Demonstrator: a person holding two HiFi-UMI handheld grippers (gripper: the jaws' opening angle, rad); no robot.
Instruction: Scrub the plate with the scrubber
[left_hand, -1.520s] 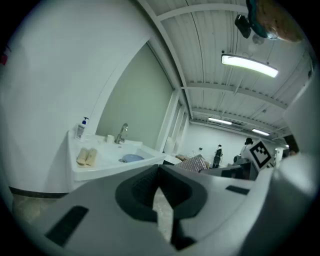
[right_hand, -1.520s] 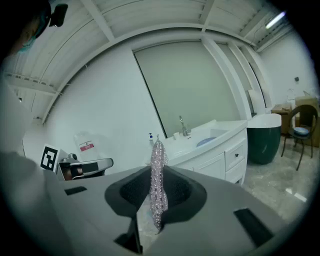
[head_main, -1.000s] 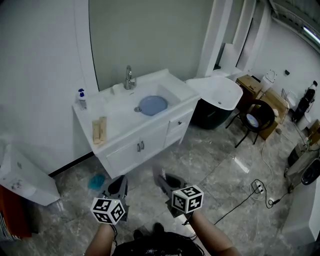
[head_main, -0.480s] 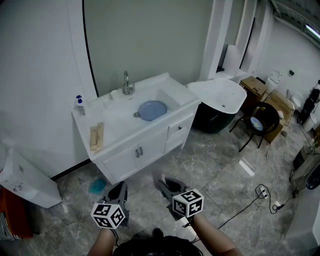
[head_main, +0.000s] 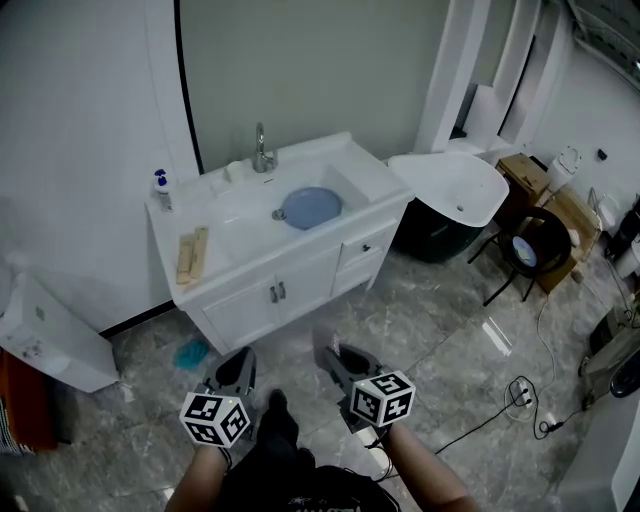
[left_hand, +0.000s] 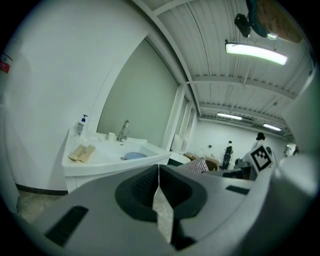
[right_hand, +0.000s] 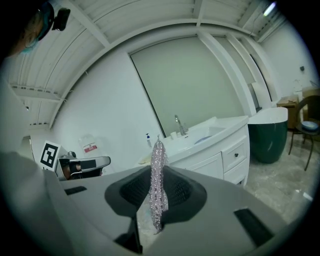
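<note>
The room is a bathroom with a grey marble floor (head_main: 420, 330). At the far left a white box (head_main: 45, 345) stands against the white wall, and near it a small teal thing (head_main: 190, 352) lies on the floor, just in front of the cabinet. In the middle stands a white vanity cabinet (head_main: 290, 290) under a large grey-green wall panel (head_main: 310, 70). On its top, from the left, there are a soap bottle (head_main: 161, 188), two pale wooden-looking pieces (head_main: 192, 255) side by side, and a faucet (head_main: 262, 150). The blue plate (head_main: 310, 207) lies in the basin, in front of the faucet. To the right of the cabinet is a bathtub (head_main: 455, 195), white inside and dark outside. Further right there are a black chair (head_main: 530, 245), a cardboard box (head_main: 520, 170) and a cable (head_main: 520, 390) on the floor.

The left gripper (left_hand: 159, 175) is held low over the floor in front of the cabinet. Its jaws are closed together and nothing is between them.

The right gripper (right_hand: 157, 172) is just beside it. Its jaws are closed on the scrubber (right_hand: 158, 155), a glittering mesh piece that stands up past the tips.

The plate is well apart from both grippers, ahead of them in the basin. The scrubber does not touch it.
</note>
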